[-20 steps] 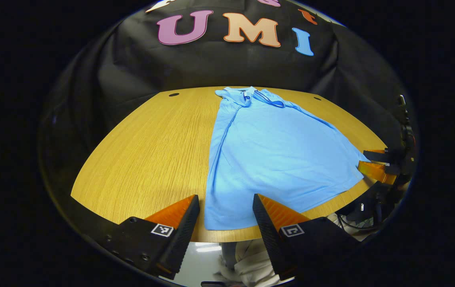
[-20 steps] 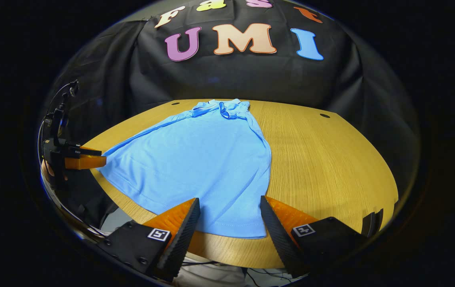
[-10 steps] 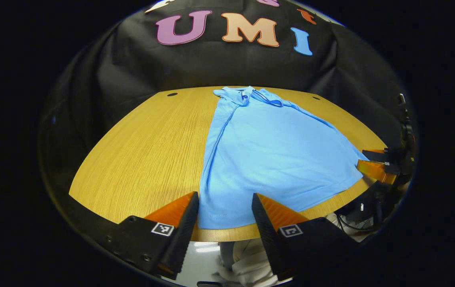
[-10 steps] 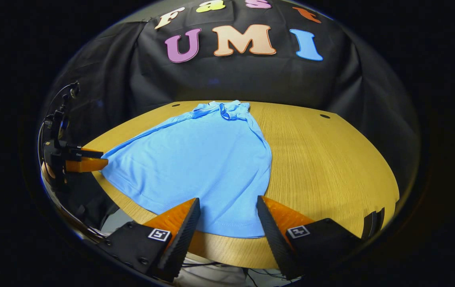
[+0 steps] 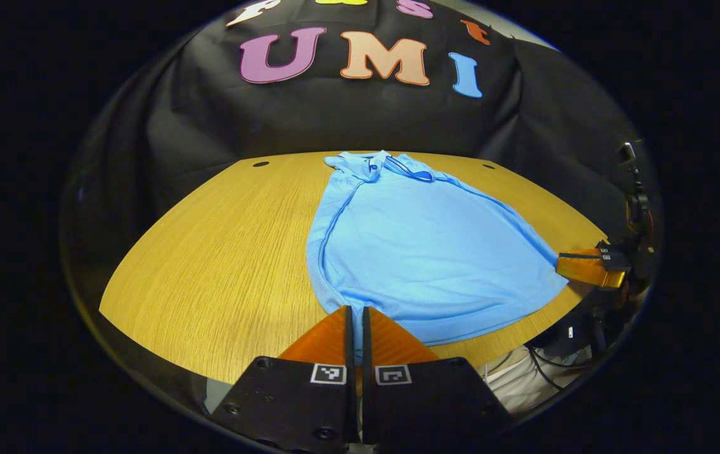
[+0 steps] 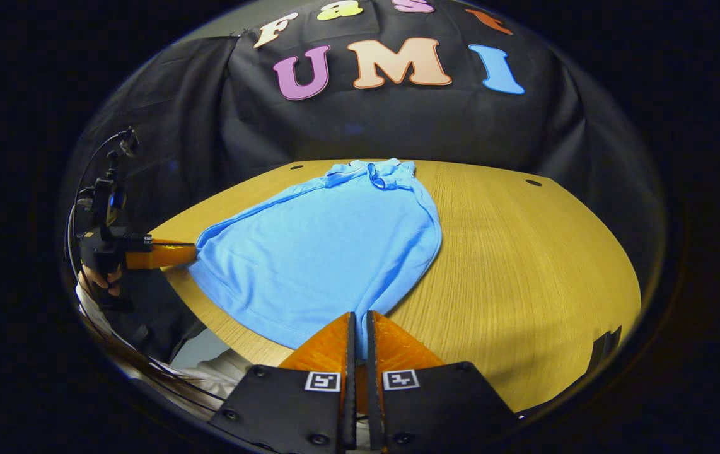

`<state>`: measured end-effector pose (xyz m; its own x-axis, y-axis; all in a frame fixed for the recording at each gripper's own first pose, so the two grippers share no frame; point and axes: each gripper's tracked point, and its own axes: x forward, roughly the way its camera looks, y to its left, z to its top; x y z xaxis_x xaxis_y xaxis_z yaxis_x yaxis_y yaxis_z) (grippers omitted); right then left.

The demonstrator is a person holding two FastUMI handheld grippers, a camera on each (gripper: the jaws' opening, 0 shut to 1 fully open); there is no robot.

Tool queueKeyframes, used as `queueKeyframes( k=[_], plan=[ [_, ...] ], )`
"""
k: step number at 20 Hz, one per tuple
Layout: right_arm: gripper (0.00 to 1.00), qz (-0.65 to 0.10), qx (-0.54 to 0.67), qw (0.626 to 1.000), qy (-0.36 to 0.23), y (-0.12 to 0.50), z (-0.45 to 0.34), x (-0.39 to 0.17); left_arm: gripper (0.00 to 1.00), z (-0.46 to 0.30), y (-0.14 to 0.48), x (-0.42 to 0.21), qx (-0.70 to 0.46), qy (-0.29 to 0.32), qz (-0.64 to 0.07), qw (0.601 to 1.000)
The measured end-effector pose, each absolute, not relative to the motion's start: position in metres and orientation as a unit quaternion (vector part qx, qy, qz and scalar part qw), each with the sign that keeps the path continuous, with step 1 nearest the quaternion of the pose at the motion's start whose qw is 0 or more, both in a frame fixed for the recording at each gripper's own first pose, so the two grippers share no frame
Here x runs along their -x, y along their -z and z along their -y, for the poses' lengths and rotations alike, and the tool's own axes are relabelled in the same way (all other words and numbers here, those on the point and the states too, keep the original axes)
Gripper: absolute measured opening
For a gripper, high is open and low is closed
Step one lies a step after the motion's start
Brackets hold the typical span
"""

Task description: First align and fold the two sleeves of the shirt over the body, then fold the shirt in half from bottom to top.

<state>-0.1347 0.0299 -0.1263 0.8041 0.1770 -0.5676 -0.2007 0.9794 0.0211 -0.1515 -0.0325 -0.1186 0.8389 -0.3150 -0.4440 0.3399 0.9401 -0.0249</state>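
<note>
Light blue shirt [image 5: 423, 252] (plain, seemingly) on wood-grain tan table [image 5: 221, 252].

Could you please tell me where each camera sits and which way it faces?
Left gripper view: rides the left claw at the table's near edge, facing the booth wall; own fingers pinch the shirt hem.
Right gripper view: rides the right claw, facing likewise; own fingers pinch the hem; a hand shows.
Shared: shirt, table, each other's claw.

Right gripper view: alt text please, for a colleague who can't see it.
The right tongs are shut on the near hem of a blue shirt lying collar-away on a wooden table. The left tongs meet the shirt's other hem corner.
</note>
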Motion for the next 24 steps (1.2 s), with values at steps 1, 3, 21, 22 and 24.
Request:
queueKeyframes(
  k=[1,3,21,22,24],
  plan=[
    [0.10,-0.296,0.015,0.950,-0.099,0.128,-0.033,0.133,0.01,0.032,0.117,0.151,-0.023,0.170,-0.227,0.959],
    [0.05,-0.297,0.007,0.950,-0.100,0.126,-0.031,0.132,0.00,0.031,0.115,0.149,-0.008,0.169,-0.226,0.959],
    [0.03,-0.226,0.068,0.968,-0.080,0.071,-0.026,0.036,0.00,0.045,0.014,0.056,0.043,0.188,-0.151,0.970],
    [0.03,-0.226,0.067,0.969,-0.079,0.068,-0.026,0.027,0.00,0.047,0.011,0.046,0.043,0.186,-0.150,0.970],
    [0.02,-0.228,0.071,0.968,-0.076,0.064,-0.024,0.006,0.00,0.049,0.006,0.026,0.041,0.183,-0.147,0.971]
  ],
)
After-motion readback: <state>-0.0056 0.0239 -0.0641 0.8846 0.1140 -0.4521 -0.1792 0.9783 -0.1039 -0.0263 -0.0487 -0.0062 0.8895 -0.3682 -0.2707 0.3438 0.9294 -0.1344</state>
